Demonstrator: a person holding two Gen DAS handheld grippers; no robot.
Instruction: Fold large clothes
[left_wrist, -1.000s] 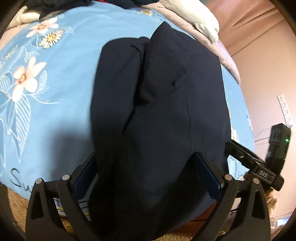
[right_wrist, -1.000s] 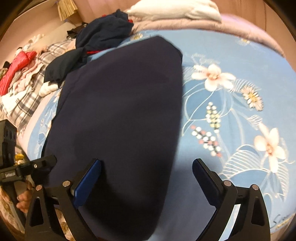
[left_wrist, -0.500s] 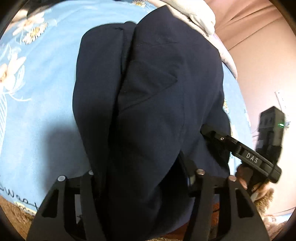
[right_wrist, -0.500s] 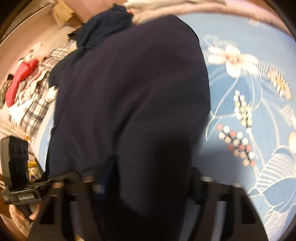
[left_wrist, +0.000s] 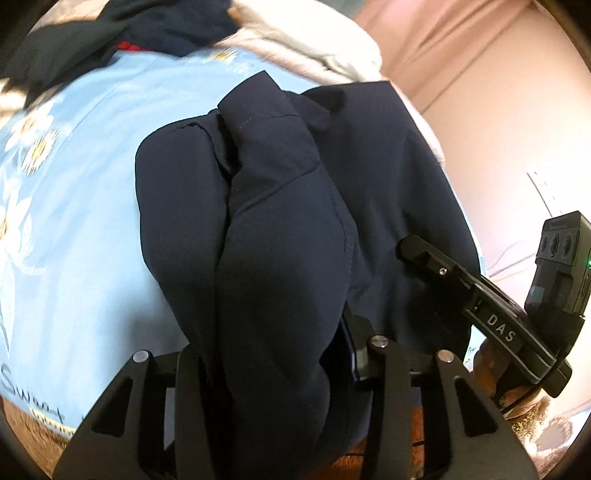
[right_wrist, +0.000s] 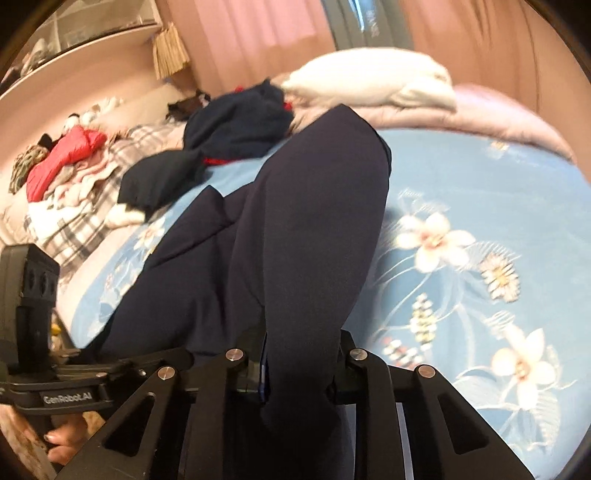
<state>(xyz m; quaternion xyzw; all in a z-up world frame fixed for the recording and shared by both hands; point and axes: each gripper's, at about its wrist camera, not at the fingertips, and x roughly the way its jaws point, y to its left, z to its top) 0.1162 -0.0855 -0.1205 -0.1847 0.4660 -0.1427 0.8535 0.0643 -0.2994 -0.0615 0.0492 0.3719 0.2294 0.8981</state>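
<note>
A large dark navy garment (left_wrist: 288, 206) lies lengthwise on the blue flowered bed sheet (left_wrist: 81, 192). Its near end is gathered and lifted off the bed. My left gripper (left_wrist: 269, 354) has a thick bunch of that fabric between its fingers, and its jaws are closing on it with the blue pad pressing the cloth. In the right wrist view the same garment (right_wrist: 303, 229) rises toward my right gripper (right_wrist: 301, 362). Its jaws are closing too, pinching a narrower fold. The right gripper's body (left_wrist: 480, 306) shows beside the garment's right edge.
A heap of dark, red and plaid clothes (right_wrist: 110, 177) lies at the bed's far left. A white quilt (right_wrist: 373, 79) and a pink blanket are at the head. The blue flowered sheet (right_wrist: 461, 192) extends right. A pink wall (left_wrist: 498, 110) stands close. A hand (right_wrist: 62, 443) holds the left gripper.
Both grippers went from wide open over the flat garment to closed on its near edge. They rose, and the fabric bunched up and lifted from the bed.
</note>
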